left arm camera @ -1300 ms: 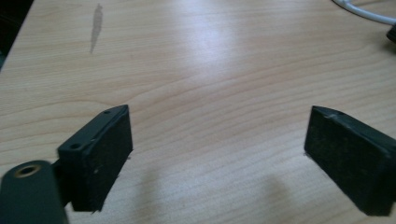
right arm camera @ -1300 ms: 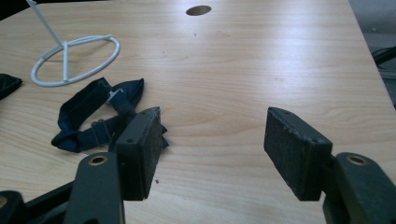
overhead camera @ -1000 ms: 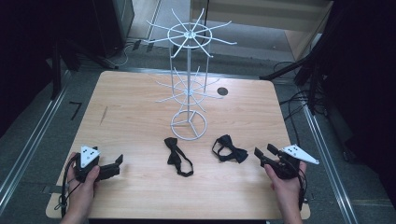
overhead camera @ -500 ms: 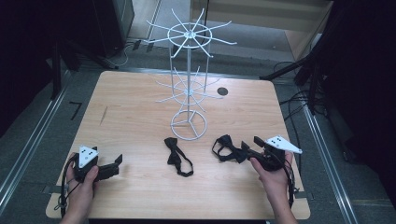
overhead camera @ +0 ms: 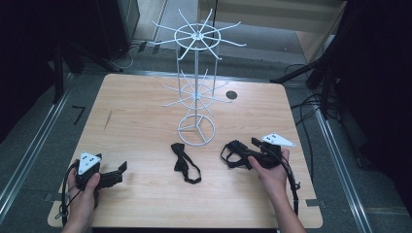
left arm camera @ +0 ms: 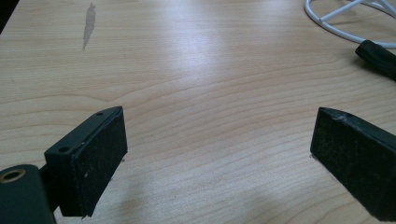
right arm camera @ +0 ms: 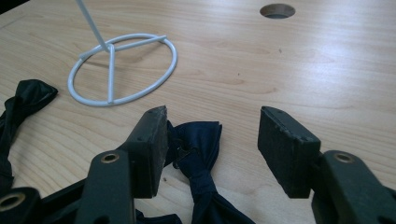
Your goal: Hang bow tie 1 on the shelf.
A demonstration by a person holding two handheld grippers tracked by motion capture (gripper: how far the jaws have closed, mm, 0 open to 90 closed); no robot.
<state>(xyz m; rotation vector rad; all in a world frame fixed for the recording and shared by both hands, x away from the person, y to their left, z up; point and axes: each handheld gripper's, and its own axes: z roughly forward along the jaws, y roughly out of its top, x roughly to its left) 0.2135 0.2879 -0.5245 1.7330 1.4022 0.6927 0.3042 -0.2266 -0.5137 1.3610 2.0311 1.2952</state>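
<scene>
A navy bow tie (overhead camera: 232, 151) lies on the wooden table (overhead camera: 136, 111), right of the white wire rack's base ring (overhead camera: 196, 130). My right gripper (overhead camera: 244, 154) points left at it. In the right gripper view the navy bow tie (right arm camera: 198, 144) sits between the jaws of the right gripper (right arm camera: 214, 116); the jaws have just been closing, and the right pad (right arm camera: 280, 140) still stands apart from the cloth. A black bow tie (overhead camera: 183, 162) lies at the table's middle front. My left gripper (overhead camera: 120, 174) rests at the front left, open (left arm camera: 217, 126) over bare wood.
The tall white wire rack (overhead camera: 196, 92) with spoke arms stands at the table's centre; its base ring (right arm camera: 122, 70) is just beyond the navy tie. A round cable hole (overhead camera: 231, 95) lies behind it. Black bow tie end (left arm camera: 380, 56) and ring (left arm camera: 336, 28) show far right.
The right hand has slid left along the table until its jaws straddle the navy bow tie. The left hand and both ties have stayed put.
</scene>
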